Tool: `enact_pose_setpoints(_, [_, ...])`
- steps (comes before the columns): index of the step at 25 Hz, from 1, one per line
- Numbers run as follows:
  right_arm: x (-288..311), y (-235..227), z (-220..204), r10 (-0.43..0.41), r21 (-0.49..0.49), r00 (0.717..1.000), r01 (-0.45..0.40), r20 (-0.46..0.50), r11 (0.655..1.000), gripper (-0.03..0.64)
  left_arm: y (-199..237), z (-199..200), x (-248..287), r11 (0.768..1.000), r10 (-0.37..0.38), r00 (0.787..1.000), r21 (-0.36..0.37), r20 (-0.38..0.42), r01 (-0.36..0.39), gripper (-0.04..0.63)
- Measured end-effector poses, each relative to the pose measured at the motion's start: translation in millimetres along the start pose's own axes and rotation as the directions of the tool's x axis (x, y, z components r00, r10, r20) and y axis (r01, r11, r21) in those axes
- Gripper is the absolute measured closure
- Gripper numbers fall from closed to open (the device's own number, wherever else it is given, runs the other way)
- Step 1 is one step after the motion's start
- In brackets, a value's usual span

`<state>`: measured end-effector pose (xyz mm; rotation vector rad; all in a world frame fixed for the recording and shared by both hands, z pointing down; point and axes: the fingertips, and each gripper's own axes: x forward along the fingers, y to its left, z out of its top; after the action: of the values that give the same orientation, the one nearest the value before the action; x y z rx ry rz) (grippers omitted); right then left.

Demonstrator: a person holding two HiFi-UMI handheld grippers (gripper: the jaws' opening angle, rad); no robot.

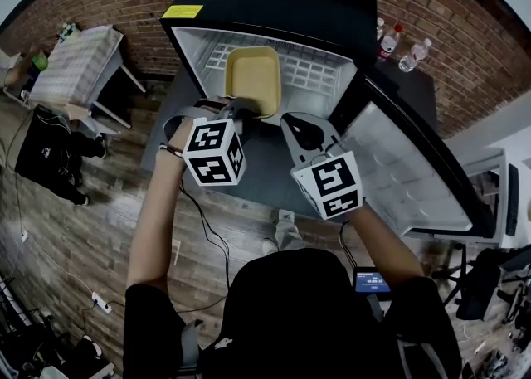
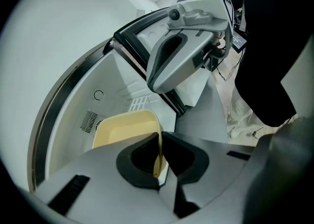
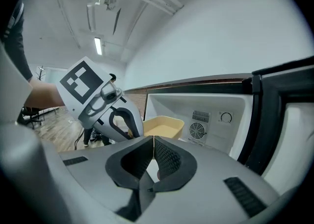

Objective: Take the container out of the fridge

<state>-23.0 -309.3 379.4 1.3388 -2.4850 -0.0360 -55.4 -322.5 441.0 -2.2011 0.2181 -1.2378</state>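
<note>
A shallow pale yellow container (image 1: 254,79) sits on the wire shelf inside the open fridge (image 1: 286,12). My left gripper (image 1: 239,109) is at the container's near rim, shut on it. In the left gripper view the thin yellow wall (image 2: 158,155) of the container (image 2: 125,127) is pinched between the dark pads of my left gripper (image 2: 159,138). My right gripper (image 1: 295,123) hovers just right of the container, in front of the fridge opening, apart from it. In the right gripper view my right gripper (image 3: 153,140) has its jaws closed with nothing between them, and the container (image 3: 162,126) lies beyond.
The fridge door (image 1: 398,170) stands open to the right. Bottles (image 1: 400,48) stand on a dark surface behind the fridge. A small table (image 1: 79,62) is at the far left on the wood floor. A fan vent and dial (image 3: 198,130) mark the fridge's back wall.
</note>
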Motion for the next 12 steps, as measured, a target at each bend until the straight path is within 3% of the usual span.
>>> enact_pose_setpoints(12, [-48.3, 40.6, 14.1, -0.002, -0.022, 0.999, 0.003, 0.037, 1.000, 0.575, -54.5, 20.3, -45.3, 1.000, 0.013, 1.000, 0.000, -0.013, -0.013, 0.563])
